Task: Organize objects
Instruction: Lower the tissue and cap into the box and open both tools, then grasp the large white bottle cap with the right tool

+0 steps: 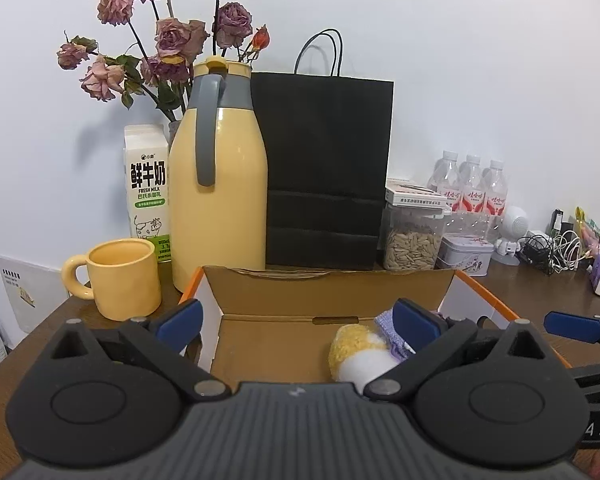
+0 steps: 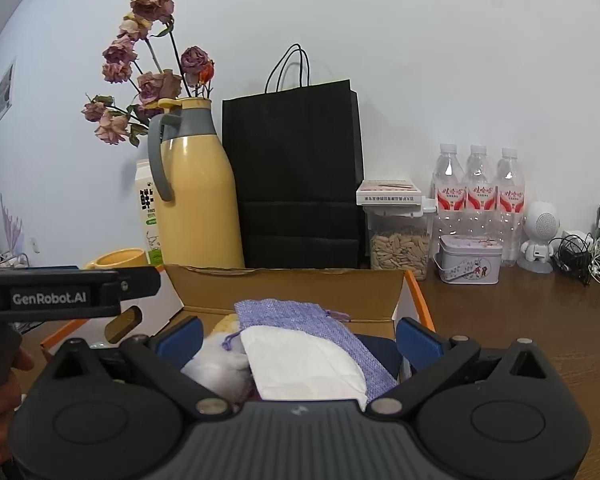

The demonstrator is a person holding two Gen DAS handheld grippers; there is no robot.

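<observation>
Left claw (image 1: 298, 316) and right claw (image 2: 299, 338) both gape wide, side by side.

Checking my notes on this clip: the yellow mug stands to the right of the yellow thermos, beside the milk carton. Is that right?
Not quite. The yellow mug stands to the left of the yellow thermos, in front of the milk carton, as the left wrist view shows.

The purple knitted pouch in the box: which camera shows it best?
The right wrist view: the purple pouch lies across the cardboard box, partly under a white packet. The left wrist view shows only a corner behind a blue pad.
</observation>
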